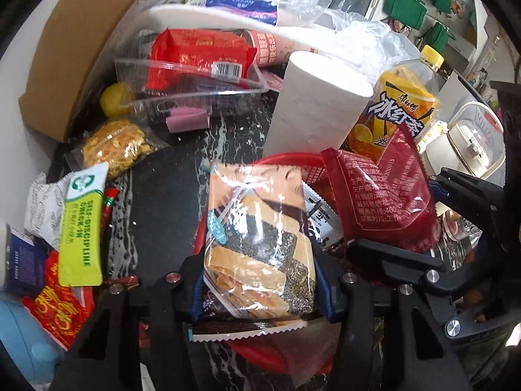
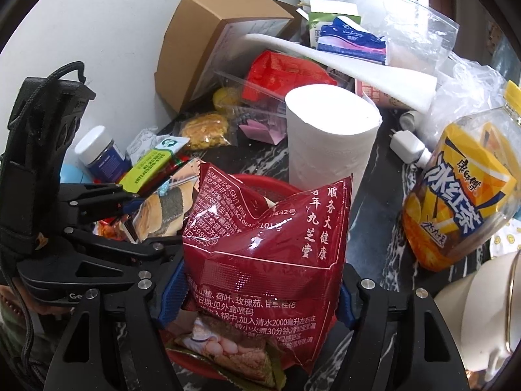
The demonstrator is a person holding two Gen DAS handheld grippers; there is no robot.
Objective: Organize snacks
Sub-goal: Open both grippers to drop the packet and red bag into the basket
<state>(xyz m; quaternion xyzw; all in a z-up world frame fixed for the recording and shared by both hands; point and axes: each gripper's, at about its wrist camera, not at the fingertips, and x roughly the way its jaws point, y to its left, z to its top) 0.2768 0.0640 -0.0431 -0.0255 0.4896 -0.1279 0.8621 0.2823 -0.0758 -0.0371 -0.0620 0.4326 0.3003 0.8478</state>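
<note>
My left gripper [image 1: 260,293] is shut on a clear packet of sesame sandwich cake [image 1: 257,247], held over a red basket [image 1: 293,159]. My right gripper [image 2: 260,296] is shut on a dark red pouch with white Chinese print [image 2: 267,244], also over the red basket [image 2: 257,179]. The pouch shows in the left wrist view [image 1: 381,195], with the right gripper's fingers [image 1: 462,182] beside it. The cake packet [image 2: 162,208] and the left gripper [image 2: 107,205] show at left in the right wrist view. A snack packet with a nut picture [image 2: 234,348] lies in the basket below the pouch.
A paper roll [image 1: 319,104] stands behind the basket. An iced tea bottle [image 1: 400,107] is at right. A cardboard box [image 1: 81,42], a clear tray [image 1: 195,91] with a red packet, a yellow crisp cake packet [image 1: 114,143] and loose sachets [image 1: 81,221] crowd the left. A white kettle [image 1: 465,140] stands far right.
</note>
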